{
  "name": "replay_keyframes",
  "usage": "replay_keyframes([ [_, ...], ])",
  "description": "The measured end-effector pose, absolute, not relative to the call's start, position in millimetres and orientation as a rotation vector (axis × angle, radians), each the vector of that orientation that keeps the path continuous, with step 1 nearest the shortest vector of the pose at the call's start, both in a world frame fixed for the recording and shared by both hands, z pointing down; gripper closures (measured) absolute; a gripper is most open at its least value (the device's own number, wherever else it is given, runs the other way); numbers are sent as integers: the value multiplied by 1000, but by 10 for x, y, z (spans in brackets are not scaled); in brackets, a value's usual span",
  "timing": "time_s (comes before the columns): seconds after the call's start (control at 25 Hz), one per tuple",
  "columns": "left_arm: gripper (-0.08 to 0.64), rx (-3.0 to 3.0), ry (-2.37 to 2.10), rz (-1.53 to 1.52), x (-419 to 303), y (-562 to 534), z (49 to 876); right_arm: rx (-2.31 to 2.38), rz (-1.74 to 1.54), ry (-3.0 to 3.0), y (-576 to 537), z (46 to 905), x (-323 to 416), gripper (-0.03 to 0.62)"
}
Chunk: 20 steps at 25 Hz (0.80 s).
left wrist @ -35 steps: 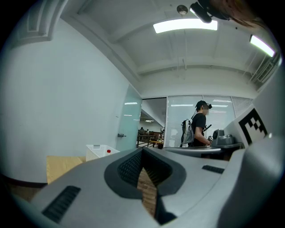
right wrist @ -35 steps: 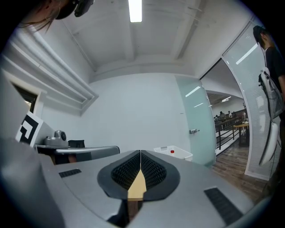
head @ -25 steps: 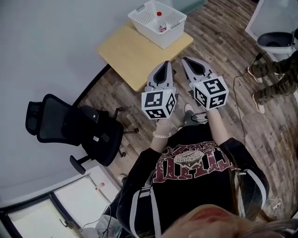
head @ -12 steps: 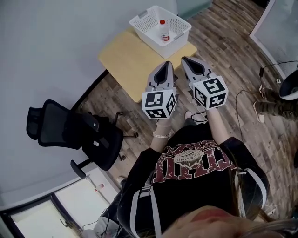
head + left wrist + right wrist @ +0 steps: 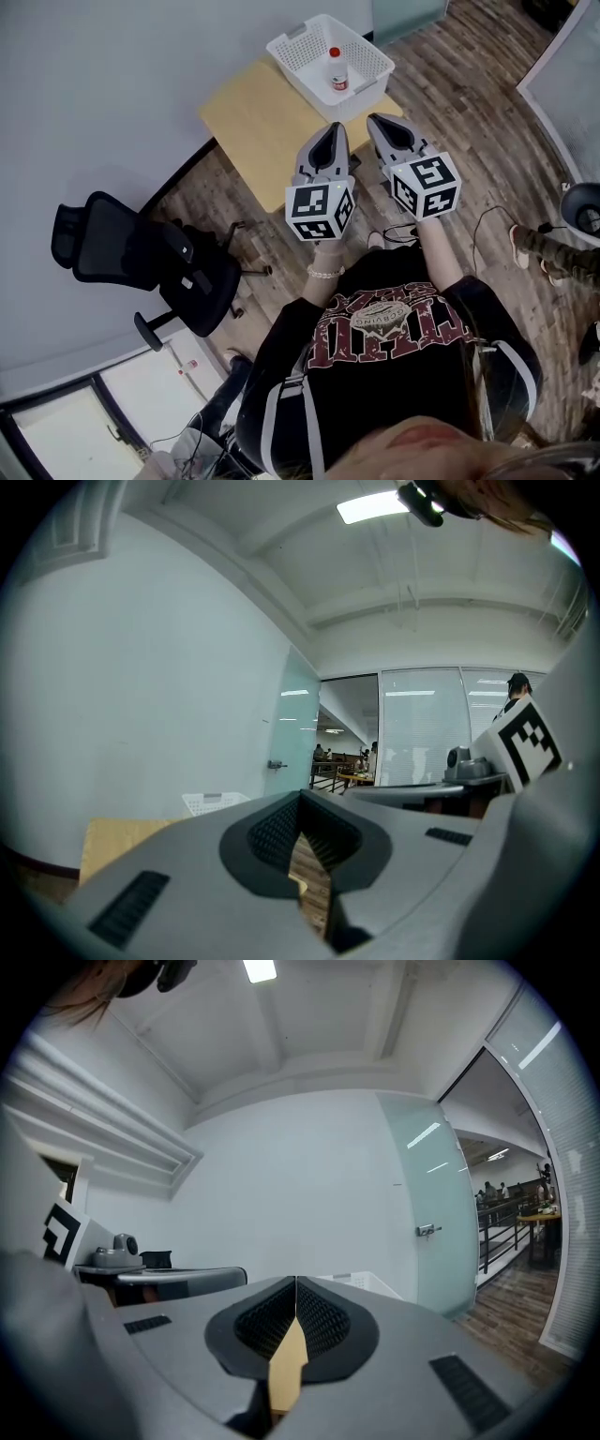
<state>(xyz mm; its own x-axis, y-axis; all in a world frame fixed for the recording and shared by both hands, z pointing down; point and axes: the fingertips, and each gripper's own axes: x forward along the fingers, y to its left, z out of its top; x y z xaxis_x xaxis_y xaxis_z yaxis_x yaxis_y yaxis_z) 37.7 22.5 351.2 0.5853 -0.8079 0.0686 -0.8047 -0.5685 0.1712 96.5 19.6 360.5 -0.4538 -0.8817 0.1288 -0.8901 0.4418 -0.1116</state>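
Grip, left: the left tool (image 5: 330, 133) has its jaws pressed together on nothing; in its own view (image 5: 300, 803) only a sliver of wood floor (image 5: 450, 103) shows beneath the tips.
Grip, right: the right tool (image 5: 379, 122) is closed tight and empty too (image 5: 295, 1283).
Pose: both are held side by side before the chest, well above the tabletop (image 5: 262, 122), noses forward and about level, marker cubes toward the person.
Bottle: the red-capped bottle (image 5: 337, 71) sits in the white basket (image 5: 281, 42), ahead of and below both tools; the right tool's nose looks the nearer.
Axis: from above, its length runs away from the person, cap at the far end; upright or lying, I cannot tell.
Basket: on the tabletop's far corner, near the wall (image 5: 112, 75).
Around: a black chair (image 5: 141, 262) stands to the left.
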Motion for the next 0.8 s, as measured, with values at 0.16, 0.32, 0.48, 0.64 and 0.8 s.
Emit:
replay_keyframes([
  [0.16,514,2607,-1393,-31,409,148,3548,1589,255,-2638,85,3630,1033,574],
  [0.32,514,2587,-1403,-30,423,75,3599,1578,257,-2640,-3,3662,1054,574],
  [0.48,512,2568,-1407,-32,421,-17,3641,1574,266,-2634,-93,3697,1065,574],
  [0.64,512,2563,-1405,-37,406,-134,3666,1585,269,-2627,-202,3714,1073,574],
  [0.8,512,2559,-1392,-46,373,-334,3715,1607,272,-2612,-366,3757,1078,574],
])
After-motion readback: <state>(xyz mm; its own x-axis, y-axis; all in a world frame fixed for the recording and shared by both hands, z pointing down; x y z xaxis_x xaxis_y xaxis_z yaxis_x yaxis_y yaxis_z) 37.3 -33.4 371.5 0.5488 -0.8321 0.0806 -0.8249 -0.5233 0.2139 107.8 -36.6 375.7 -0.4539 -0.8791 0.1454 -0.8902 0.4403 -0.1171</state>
